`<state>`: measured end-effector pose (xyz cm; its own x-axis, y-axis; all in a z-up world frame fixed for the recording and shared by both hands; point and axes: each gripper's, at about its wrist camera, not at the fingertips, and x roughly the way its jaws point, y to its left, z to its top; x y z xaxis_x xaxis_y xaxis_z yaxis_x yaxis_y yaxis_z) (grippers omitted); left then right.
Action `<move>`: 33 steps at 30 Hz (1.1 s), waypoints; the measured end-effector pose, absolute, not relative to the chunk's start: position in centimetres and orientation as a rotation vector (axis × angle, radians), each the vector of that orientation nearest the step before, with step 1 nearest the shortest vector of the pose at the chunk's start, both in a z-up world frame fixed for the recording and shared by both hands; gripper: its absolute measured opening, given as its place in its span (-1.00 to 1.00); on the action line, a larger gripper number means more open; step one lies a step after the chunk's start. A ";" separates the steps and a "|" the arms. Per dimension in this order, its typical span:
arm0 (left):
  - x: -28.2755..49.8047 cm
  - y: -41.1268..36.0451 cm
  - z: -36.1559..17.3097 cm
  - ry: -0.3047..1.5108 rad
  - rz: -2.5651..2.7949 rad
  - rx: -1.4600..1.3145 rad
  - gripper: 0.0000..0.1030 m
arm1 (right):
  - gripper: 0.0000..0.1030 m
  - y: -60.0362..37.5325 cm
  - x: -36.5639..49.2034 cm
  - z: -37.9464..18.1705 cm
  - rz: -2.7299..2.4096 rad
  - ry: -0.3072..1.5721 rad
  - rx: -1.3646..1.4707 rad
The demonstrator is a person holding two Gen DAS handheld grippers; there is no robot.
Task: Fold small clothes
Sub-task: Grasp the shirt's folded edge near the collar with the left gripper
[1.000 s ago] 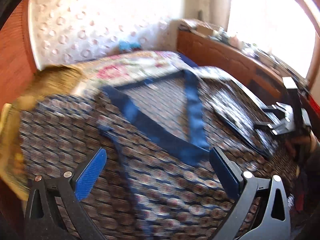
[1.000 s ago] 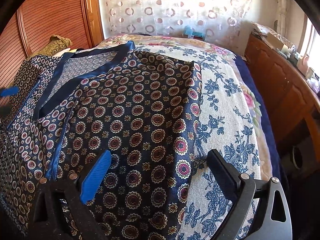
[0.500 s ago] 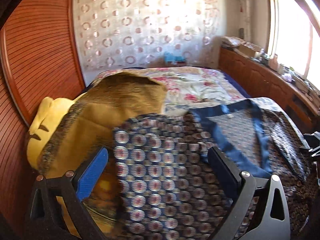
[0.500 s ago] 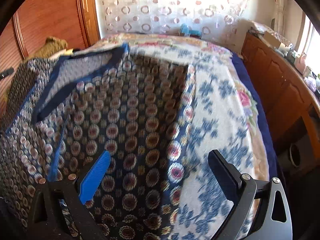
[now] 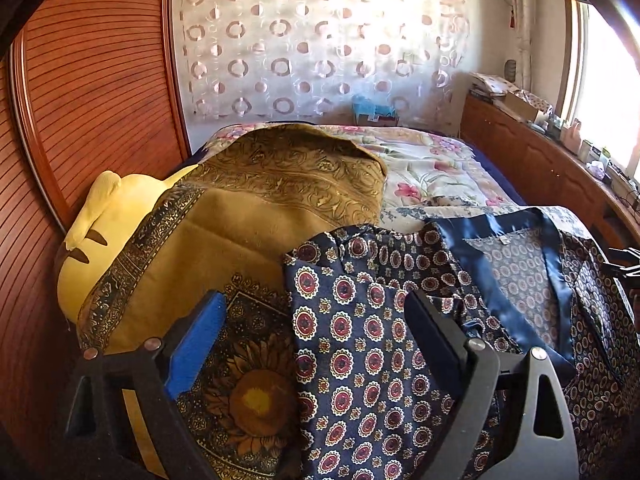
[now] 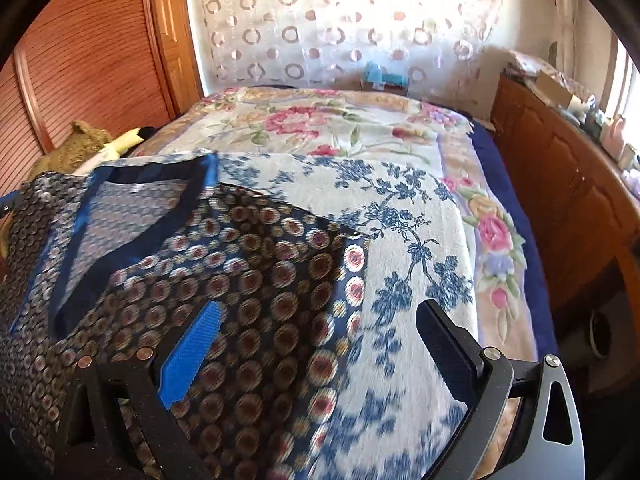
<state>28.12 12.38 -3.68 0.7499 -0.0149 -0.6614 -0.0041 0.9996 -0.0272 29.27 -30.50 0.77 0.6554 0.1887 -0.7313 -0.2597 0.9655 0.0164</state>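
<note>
One navy medallion-print satin garment with blue trim (image 5: 360,344) lay spread on the bed, over one white blue-floral cloth (image 6: 404,216). Left gripper (image 5: 316,340) was wide, empty, over the garment's left edge; right gripper (image 6: 320,344) was wide, empty, over its right edge. One mustard sunflower-print cloth (image 5: 240,216) covered one yellow plush toy (image 5: 100,232) beside it.

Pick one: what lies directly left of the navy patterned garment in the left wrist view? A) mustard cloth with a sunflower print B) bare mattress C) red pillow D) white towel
A: the mustard cloth with a sunflower print borders the navy patterned garment on its left edge.
</note>
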 end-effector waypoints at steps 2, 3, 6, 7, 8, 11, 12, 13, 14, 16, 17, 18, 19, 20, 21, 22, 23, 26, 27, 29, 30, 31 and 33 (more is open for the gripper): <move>28.1 12.3 -3.6 0.721 -0.006 -0.024 0.77 | 0.91 -30.4 30.0 0.3 0.256 0.828 -0.099; 28.1 12.3 -3.6 0.721 -0.005 -0.023 0.77 | 0.91 -30.2 30.3 0.1 0.256 0.833 -0.105; 28.4 12.6 -3.6 0.726 -0.004 -0.026 0.42 | 0.91 -29.9 31.2 -0.3 0.259 0.846 -0.122; 28.5 12.7 -3.6 0.735 -0.001 -0.032 0.38 | 0.91 -29.8 31.4 -0.4 0.258 0.850 -0.128; 28.7 12.8 -3.7 0.738 -0.003 -0.040 0.38 | 0.91 -29.8 31.6 -0.6 0.256 0.854 -0.132; 28.9 12.8 -3.9 0.748 -0.002 -0.042 0.20 | 0.91 -29.9 31.8 -0.5 0.259 0.849 -0.132; 29.0 12.8 -4.0 0.753 -0.002 -0.039 0.17 | 0.91 -30.0 31.8 -0.5 0.258 0.846 -0.131; 29.0 12.8 -4.0 0.754 -0.004 -0.038 0.15 | 0.91 -30.0 31.8 -0.5 0.257 0.844 -0.132; 29.1 12.8 -4.0 0.754 -0.006 -0.038 0.14 | 0.91 -29.9 31.8 -0.5 0.256 0.843 -0.133; 29.1 12.8 -4.1 0.755 -0.003 -0.040 0.02 | 0.91 -29.9 31.7 -0.6 0.255 0.838 -0.131; 29.1 12.9 -4.1 0.755 -0.001 -0.042 0.00 | 0.91 -29.9 31.7 -0.6 0.253 0.836 -0.131; 29.1 13.0 -4.1 0.755 0.000 -0.044 -0.02 | 0.91 -29.8 31.6 -0.6 0.253 0.834 -0.131; 29.1 13.0 -4.2 0.755 0.000 -0.045 -0.10 | 0.91 -29.8 31.5 -0.7 0.253 0.833 -0.130; 29.1 13.0 -4.2 0.756 0.002 -0.042 -0.13 | 0.91 -29.8 31.4 -0.7 0.253 0.833 -0.131; 29.1 13.0 -4.2 0.755 0.002 -0.041 -0.14 | 0.91 -29.8 31.4 -0.7 0.254 0.833 -0.131; 29.1 13.0 -4.2 0.755 -0.001 -0.041 -0.20 | 0.91 -29.8 31.4 -0.7 0.255 0.833 -0.131; 29.1 13.0 -4.1 0.753 -0.003 -0.042 -0.23 | 0.91 -29.8 31.4 -0.7 0.254 0.833 -0.131; 29.1 12.8 -4.1 0.750 -0.004 -0.037 -0.24 | 0.91 -29.8 31.4 -0.7 0.254 0.833 -0.131; 29.1 12.8 -4.1 0.749 -0.001 -0.035 -0.24 | 0.91 -29.8 31.4 -0.7 0.254 0.833 -0.131; 29.2 12.8 -4.3 0.754 0.012 -0.032 -0.24 | 0.91 -29.9 31.4 -0.7 0.254 0.833 -0.132; 29.2 12.8 -4.3 0.755 0.013 -0.031 -0.24 | 0.91 -29.8 31.4 -0.7 0.254 0.833 -0.132; 29.2 12.8 -4.4 0.755 0.014 -0.030 -0.24 | 0.91 -29.9 31.4 -0.7 0.254 0.833 -0.132; 29.2 12.7 -4.4 0.755 0.017 -0.026 -0.24 | 0.91 -29.8 31.4 -0.7 0.255 0.833 -0.132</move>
<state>29.19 12.70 -4.44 0.7283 0.0066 -0.6852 -0.0250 0.9995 -0.0169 31.41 -29.84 -0.66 0.6447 0.1720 -0.7448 -0.2746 0.9614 -0.0157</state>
